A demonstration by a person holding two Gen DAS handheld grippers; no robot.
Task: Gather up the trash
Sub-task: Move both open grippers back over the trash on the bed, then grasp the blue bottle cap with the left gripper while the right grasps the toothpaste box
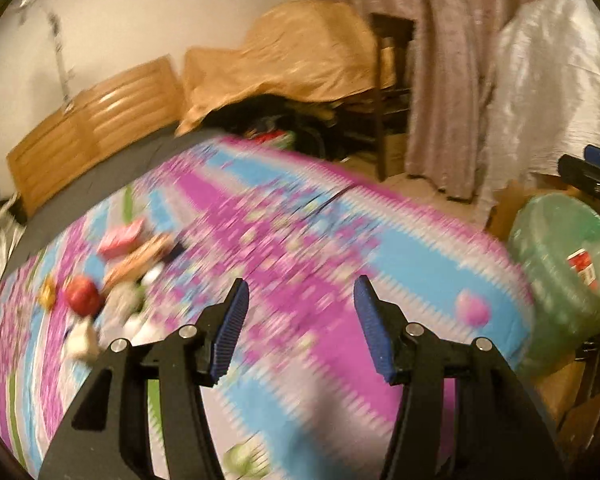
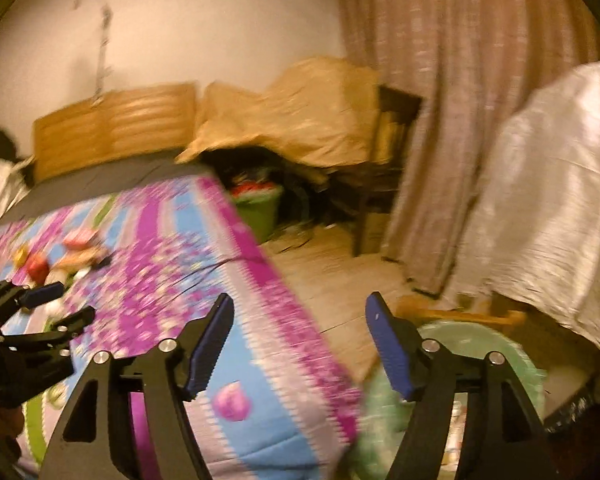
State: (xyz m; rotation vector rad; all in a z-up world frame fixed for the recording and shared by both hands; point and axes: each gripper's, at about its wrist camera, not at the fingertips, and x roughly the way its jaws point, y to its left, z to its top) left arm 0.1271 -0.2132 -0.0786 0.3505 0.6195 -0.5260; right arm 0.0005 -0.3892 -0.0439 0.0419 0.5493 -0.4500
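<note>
Both grippers, the left gripper (image 1: 300, 304) and the right gripper (image 2: 300, 320), are open wide and hold nothing. The trash pile (image 1: 112, 280) lies on the bed (image 1: 340, 240) at ten o'clock from the left jaws. About five blurry bits are left. One green trash bag (image 1: 568, 280) at three o'clock already holds one red thing.

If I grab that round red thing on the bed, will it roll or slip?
The round red thing looks rounded and glossy, so it may slip between flat pads. On the soft bedspread it probably rolls little. Blur hides whether it is rigid.
</note>
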